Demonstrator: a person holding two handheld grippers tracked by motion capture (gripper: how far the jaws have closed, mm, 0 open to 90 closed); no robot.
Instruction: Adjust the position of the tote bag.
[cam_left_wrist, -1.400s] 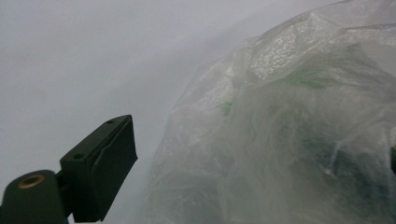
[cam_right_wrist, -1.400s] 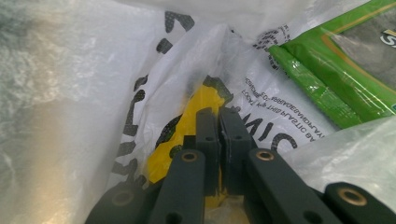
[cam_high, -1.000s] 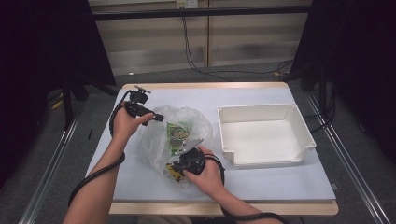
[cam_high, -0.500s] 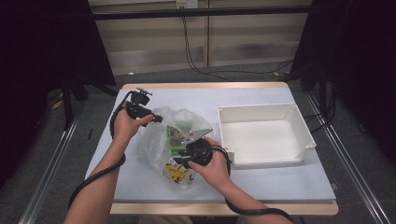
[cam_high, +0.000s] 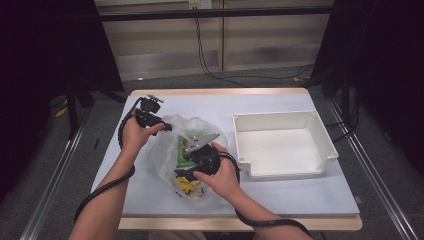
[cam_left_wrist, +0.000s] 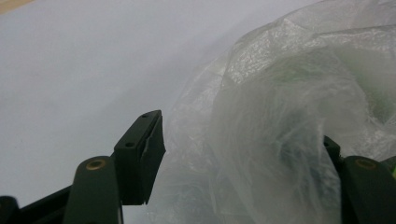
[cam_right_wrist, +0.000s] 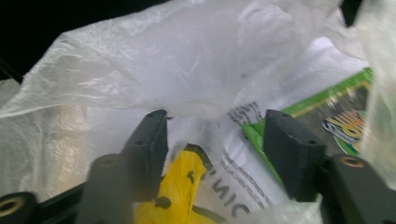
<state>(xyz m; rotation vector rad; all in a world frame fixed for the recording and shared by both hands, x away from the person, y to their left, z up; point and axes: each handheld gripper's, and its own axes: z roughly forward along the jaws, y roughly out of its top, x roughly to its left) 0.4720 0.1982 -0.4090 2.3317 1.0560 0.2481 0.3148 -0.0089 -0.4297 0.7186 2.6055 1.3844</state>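
A crumpled clear plastic bag lies on the pale table left of centre, holding a green packet and a yellow item. My left gripper sits at the bag's far left edge; in the left gripper view this gripper is open with a bulge of bag film between its jaws. My right gripper is at the bag's near right side. In the right gripper view it is open inside the bag's mouth, over the yellow item, beside the green packet.
An empty white tray stands on the right half of the table, close to my right hand. Bare table surface runs along the front edge and at the back. Cables trail from both grippers past the forearms.
My right gripper has moved from the bag's near front edge away from the person, into the bag's opening. The left gripper has stayed where it was.
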